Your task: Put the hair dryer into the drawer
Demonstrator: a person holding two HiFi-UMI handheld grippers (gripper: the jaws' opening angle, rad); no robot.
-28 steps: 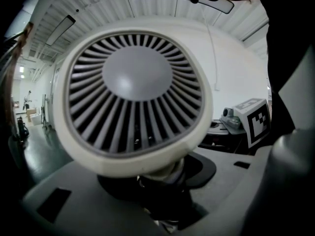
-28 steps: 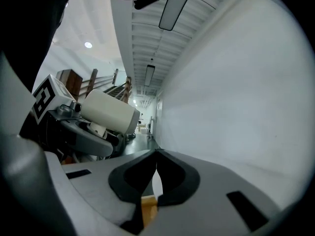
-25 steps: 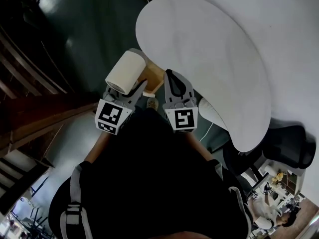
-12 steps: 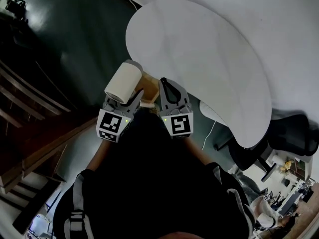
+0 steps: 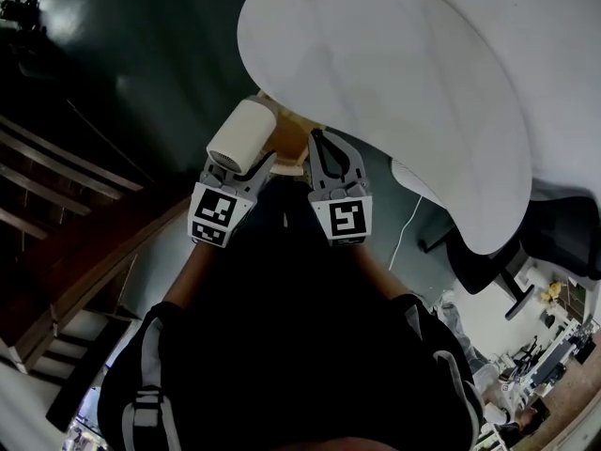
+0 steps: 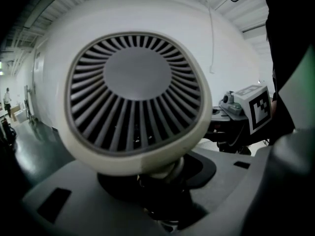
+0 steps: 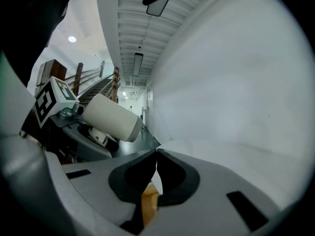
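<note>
**Item 1: my left gripper** (image 5: 239,165). Fingers clamped on the handle of the hair dryer (image 6: 138,87). In the left gripper view the round rear grille fills the frame, and the handle runs down between my fingers.

**Item 2: hair dryer.** Cream-white barrel, held in the air above the dark floor (image 5: 141,45). It sits just beside the rim of the white worktop (image 5: 404,73), with the barrel pointing away from my body. It touches neither the worktop nor the floor.

**Item 3: my right gripper** (image 5: 319,144). Fingers together with tips meeting and nothing between them. It is level with my left gripper and just beside it, pointing at the worktop's rim.

**Item 4: tan wooden part** (image 5: 286,139). It sits beneath the worktop's rim, between and ahead of my two grippers. A strip of it shows below my closed right fingers. I cannot tell whether it is the drawer.

**Item 5: surroundings.** Wooden stair rails (image 5: 56,158) on the left, and a dark office chair (image 5: 488,261) on the right, near the worktop's far end.
</note>
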